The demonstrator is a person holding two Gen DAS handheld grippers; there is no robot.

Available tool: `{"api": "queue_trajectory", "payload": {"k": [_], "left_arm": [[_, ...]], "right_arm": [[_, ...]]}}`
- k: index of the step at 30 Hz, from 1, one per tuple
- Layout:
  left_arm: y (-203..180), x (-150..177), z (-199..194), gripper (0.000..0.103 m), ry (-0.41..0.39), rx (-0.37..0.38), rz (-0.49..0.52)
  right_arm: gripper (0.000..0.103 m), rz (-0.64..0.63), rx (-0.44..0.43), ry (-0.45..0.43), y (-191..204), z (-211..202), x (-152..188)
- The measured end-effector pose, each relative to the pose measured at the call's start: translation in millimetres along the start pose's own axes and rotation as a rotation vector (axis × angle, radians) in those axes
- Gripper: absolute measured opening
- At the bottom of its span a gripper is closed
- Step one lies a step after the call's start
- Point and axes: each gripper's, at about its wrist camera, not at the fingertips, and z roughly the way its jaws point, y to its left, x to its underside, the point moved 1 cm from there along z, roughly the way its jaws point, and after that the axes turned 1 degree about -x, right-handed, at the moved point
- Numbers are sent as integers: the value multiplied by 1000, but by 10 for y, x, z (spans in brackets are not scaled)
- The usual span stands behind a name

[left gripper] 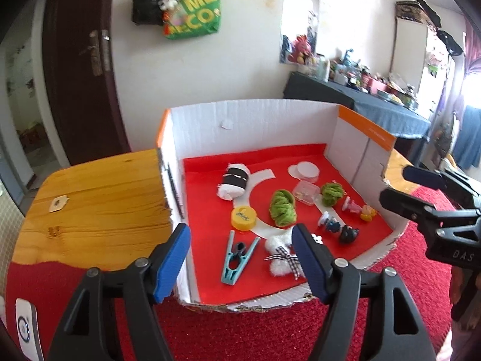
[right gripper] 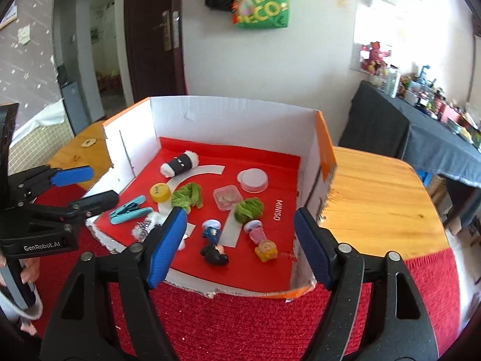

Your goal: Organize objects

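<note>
A low white cardboard box (left gripper: 252,114) (right gripper: 228,111) with a red floor holds small objects: a black-and-white roll (left gripper: 233,180) (right gripper: 179,164), a yellow lid (left gripper: 243,217) (right gripper: 160,192), two green scrunchies (left gripper: 282,207) (right gripper: 188,195), a teal clip (left gripper: 237,258) (right gripper: 129,209), a white fluffy bow (left gripper: 281,255), a clear case (left gripper: 306,191) (right gripper: 227,197) and small figurines (right gripper: 264,240). My left gripper (left gripper: 242,261) is open and empty above the box's near left corner. My right gripper (right gripper: 237,245) is open and empty above the box's near edge.
The box sits on a wooden table (left gripper: 96,198) (right gripper: 378,198) partly covered by a red cloth (left gripper: 240,331) (right gripper: 240,325). A white device (left gripper: 27,328) lies at the near left. A dark door and a cluttered blue-covered table (left gripper: 390,105) stand behind.
</note>
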Motion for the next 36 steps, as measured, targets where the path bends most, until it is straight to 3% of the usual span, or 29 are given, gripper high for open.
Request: {"api": "queue_trajectory", "payload": {"k": [8, 14, 17, 25, 36], "left_arm": [[-29, 190, 43, 83, -72, -55, -33], [-32, 245, 107, 84, -78, -55, -44], [-20, 249, 112, 87, -84, -53, -49], [-57, 258, 102, 92, -91, -71, -34], [-15, 261, 149, 94, -67, -69, -70]], "right_arm": [[82, 36, 58, -42, -78, 130, 217], [83, 23, 91, -42, -59, 235, 285], [90, 17, 107, -57, -44, 227, 284], [94, 51, 113, -50, -115, 220, 303], [95, 78, 111, -30, -170, 235, 314]]}}
